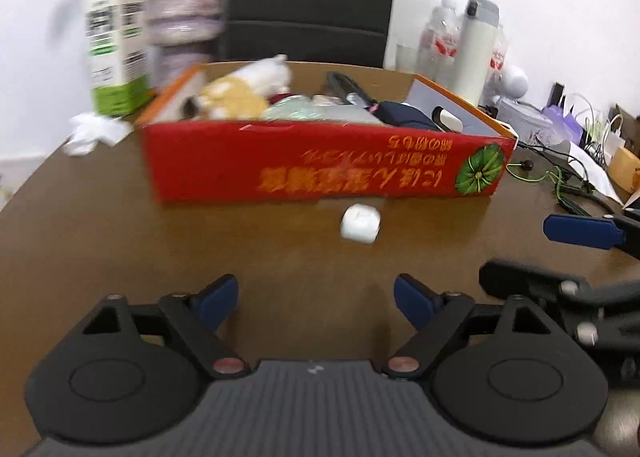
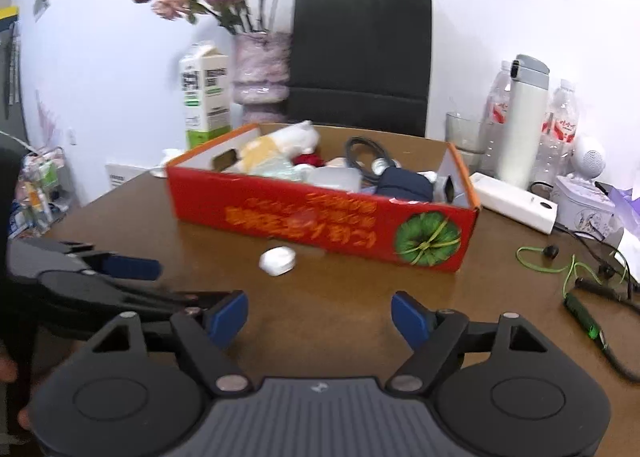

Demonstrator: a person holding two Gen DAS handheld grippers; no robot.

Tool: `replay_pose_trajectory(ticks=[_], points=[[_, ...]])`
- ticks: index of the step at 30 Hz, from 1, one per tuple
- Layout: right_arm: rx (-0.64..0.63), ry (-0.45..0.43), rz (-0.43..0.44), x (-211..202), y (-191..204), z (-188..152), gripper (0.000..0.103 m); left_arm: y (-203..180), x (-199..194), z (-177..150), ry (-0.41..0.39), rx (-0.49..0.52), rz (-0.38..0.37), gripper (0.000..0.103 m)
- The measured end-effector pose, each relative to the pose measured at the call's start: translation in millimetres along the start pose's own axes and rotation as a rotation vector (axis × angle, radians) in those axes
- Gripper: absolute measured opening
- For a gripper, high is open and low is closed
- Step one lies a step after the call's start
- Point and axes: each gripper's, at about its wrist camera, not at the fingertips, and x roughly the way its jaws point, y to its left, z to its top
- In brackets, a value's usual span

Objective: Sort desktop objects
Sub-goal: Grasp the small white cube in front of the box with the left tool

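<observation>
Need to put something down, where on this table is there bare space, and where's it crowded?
Bare wood lies between the red box and both open grippers, broken only by the small white case. Left of the box is free too. Crowded: the right edge, with green cable, power bank and bottles.

Glossy wooden table [image 2: 328,309], cardboard box [image 2: 320,217]

Both wrist views sit low over the table [image 1: 120,225], facing the red box [image 1: 320,161] near ahead. Left view looks square-on; right view from further right, angled. Shared: box, white case [image 2: 277,261], black bag [image 2: 360,57].
</observation>
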Motion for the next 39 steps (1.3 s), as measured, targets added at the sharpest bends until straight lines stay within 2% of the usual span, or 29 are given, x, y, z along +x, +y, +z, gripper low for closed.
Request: replay_pose_trajectory(ticks=[1,3,4,5,6,7,8,9,10,11,16,24,29,39], points=[[0.008,0.004,0.008,8.6,-6.4,3.0,0.075,-4.6,11.3,6.6,0.002,0.006,-0.001,0.079],[0.032,0.027,0.001,29.7,-20.0,6.9,0.074,-11.7,34.3,20.0,0.006,0.019,-0.011,0.066],[0.056,0.044,0.007,41.6,-28.2,8.3,0.071,-15.2,42.5,25.0,0.002,0.031,0.010,0.064],[0.085,0.056,0.013,51.6,-36.0,9.5,0.069,-19.6,51.4,30.1,-0.003,0.054,0.020,0.055],[0.115,0.071,0.022,61.0,-42.8,11.4,0.064,-24.1,57.2,33.3,-0.007,0.080,0.024,0.041],[0.144,0.098,0.028,71.2,-48.5,13.5,0.052,-28.6,60.4,35.7,-0.014,0.100,0.032,0.033],[0.165,0.098,0.029,78.0,-52.8,15.4,0.046,-32.0,62.4,38.7,-0.004,0.107,0.037,0.028],[0.169,0.091,0.022,81.0,-54.2,16.6,0.033,-31.7,63.1,39.4,0.005,0.095,0.013,0.027],[0.178,0.101,0.027,84.6,-55.9,18.2,0.014,-31.0,62.2,38.7,0.006,0.077,-0.006,0.027],[0.188,0.099,0.037,85.5,-56.2,19.0,0.007,-31.2,60.8,37.1,0.003,0.076,-0.015,0.027],[0.151,0.054,0.055,75.7,-45.9,19.2,0.003,-31.5,35.9,30.4,-0.046,0.060,-0.005,0.027],[0.135,-0.012,0.051,32.1,-22.7,15.5,0.002,-28.0,-25.7,12.5,-0.097,0.006,0.016,0.027],[0.093,-0.047,0.038,-20.1,0.2,-7.7,0.002,-30.4,-82.2,-6.9,-0.169,0.004,0.048,0.027],[0.144,-0.058,0.041,-123.8,23.6,-70.9,0.002,-45.6,-176.2,-76.3,-0.224,0.007,0.023,0.027]])
